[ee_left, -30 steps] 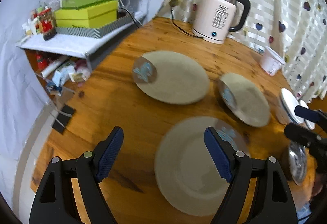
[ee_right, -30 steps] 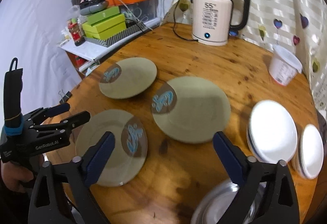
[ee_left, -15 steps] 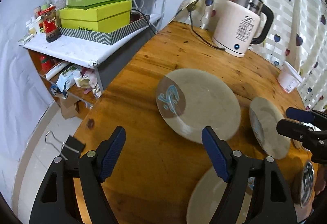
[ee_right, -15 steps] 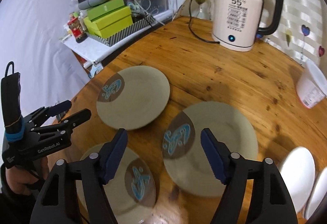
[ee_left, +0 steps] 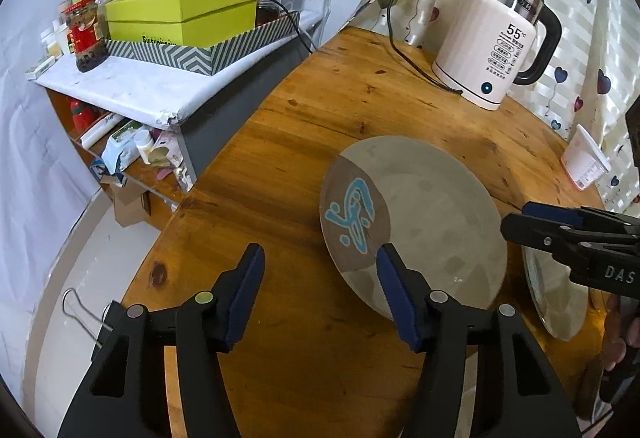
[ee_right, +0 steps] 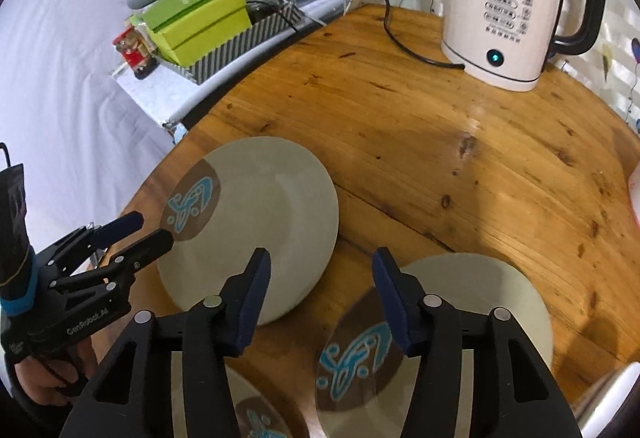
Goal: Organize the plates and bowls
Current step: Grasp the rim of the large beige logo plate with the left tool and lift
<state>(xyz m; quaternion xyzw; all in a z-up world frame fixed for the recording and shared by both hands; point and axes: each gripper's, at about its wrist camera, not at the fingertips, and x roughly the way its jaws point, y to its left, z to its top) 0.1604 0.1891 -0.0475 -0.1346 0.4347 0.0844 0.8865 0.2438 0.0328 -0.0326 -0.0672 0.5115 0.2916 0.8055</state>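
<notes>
Plates are lying flat on the round wooden worktop (ee_right: pixel 460 142), each beige with a brown patch bearing a blue design. Farthest toward the shelf side is the far plate (ee_right: pixel 256 222), sitting near the worktop's edge; the near plate (ee_right: pixel 460 322) is lying just beside it, apart from it, and a third plate (ee_right: pixel 256 414) is peeking out at the bottom of the right wrist view. The left tool (ee_left: pixel 320 278) is hovering over the far plate's near rim, its jaws having just been closing, with one blue pad over the rim and nothing pressed between them. The right tool (ee_right: pixel 320 278) is hanging over the gap between the far and near plates, its jaws likewise having just been closing, gripping nothing. A white kettle (ee_right: pixel 516 6) is standing at the back, well apart from the plates.
</notes>
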